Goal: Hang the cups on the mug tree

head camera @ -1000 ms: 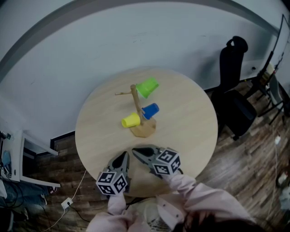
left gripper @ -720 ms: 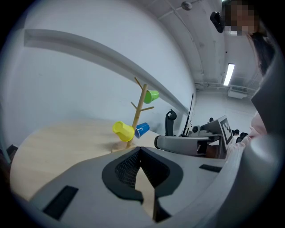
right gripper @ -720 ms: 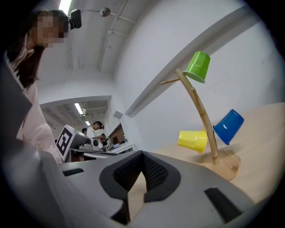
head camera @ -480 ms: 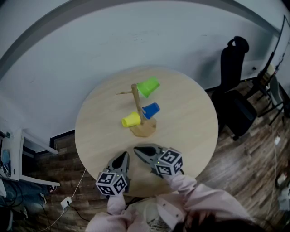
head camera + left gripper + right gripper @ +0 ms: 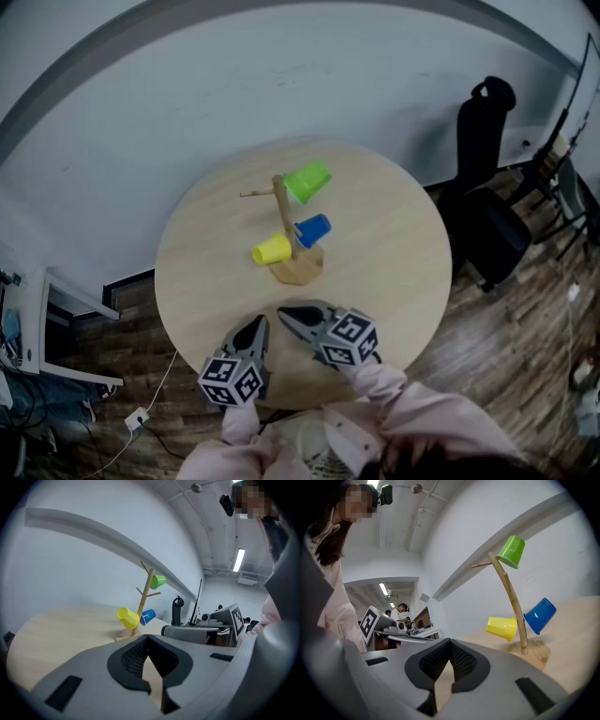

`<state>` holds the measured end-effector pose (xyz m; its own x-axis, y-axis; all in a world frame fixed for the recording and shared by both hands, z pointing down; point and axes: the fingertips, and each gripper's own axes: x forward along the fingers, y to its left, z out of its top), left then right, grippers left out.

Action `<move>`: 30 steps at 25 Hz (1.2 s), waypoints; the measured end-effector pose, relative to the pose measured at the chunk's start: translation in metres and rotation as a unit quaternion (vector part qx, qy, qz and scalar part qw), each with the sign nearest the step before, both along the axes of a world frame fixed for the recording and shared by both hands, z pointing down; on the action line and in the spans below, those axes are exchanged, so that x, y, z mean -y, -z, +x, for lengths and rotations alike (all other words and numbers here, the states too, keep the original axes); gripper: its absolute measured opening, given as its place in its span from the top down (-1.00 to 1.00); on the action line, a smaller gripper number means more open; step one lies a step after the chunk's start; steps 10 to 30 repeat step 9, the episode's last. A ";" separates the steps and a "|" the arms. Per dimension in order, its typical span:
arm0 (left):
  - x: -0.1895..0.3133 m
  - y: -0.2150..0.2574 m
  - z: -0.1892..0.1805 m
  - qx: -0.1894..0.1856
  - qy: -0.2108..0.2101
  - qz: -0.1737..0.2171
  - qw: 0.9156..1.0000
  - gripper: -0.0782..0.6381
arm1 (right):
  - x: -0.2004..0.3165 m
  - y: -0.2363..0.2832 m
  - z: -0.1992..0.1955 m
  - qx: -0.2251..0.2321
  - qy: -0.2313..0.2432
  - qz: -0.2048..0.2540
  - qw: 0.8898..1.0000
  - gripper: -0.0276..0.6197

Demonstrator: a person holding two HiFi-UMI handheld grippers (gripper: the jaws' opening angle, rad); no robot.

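The green cup (image 5: pixel 307 181), blue cup (image 5: pixel 312 230) and yellow cup (image 5: pixel 271 249) all hang on the tree (image 5: pixel 282 216) mid-way across the bench (image 5: pixel 394 244). With nothing apparently left to hang, we hold the left tool (image 5: pixel 256 322) and right tool (image 5: pixel 284 311) closed and empty at the near edge, clear of it.

The mug tree (image 5: pixel 298 270) stands at the middle of the round table (image 5: pixel 394 262). The high cup (image 5: pixel 307 181) hangs right of its trunk, the low right cup (image 5: pixel 312 230) beneath, the low left cup (image 5: pixel 271 249) opposite.

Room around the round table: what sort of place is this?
Probably an office or lab: a black office chair beside the round table, and desks with equipment under strip lights behind.
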<state>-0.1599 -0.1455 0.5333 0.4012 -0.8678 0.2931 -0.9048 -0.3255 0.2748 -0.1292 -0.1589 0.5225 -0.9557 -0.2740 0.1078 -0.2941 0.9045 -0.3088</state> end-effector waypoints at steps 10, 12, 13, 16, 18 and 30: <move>-0.001 0.001 0.002 -0.007 -0.007 0.005 1.000 0.79 | -0.002 -0.002 0.001 -0.002 0.000 0.001 1.000 0.91; -0.001 0.001 0.002 -0.007 -0.007 0.005 1.000 0.79 | -0.002 -0.002 0.001 -0.002 0.000 0.001 1.000 0.91; -0.001 0.001 0.002 -0.007 -0.007 0.005 1.000 0.79 | -0.002 -0.002 0.001 -0.002 0.000 0.001 1.000 0.91; -0.001 0.001 0.002 -0.007 -0.007 0.005 1.000 0.79 | -0.002 -0.002 0.001 -0.002 0.000 0.001 1.000 0.91; -0.001 0.001 0.002 -0.007 -0.007 0.005 1.000 0.79 | -0.002 -0.002 0.001 -0.002 0.000 0.001 1.000 0.91; -0.001 0.001 0.002 -0.007 -0.007 0.005 1.000 0.79 | -0.002 -0.002 0.001 -0.002 0.000 0.001 1.000 0.91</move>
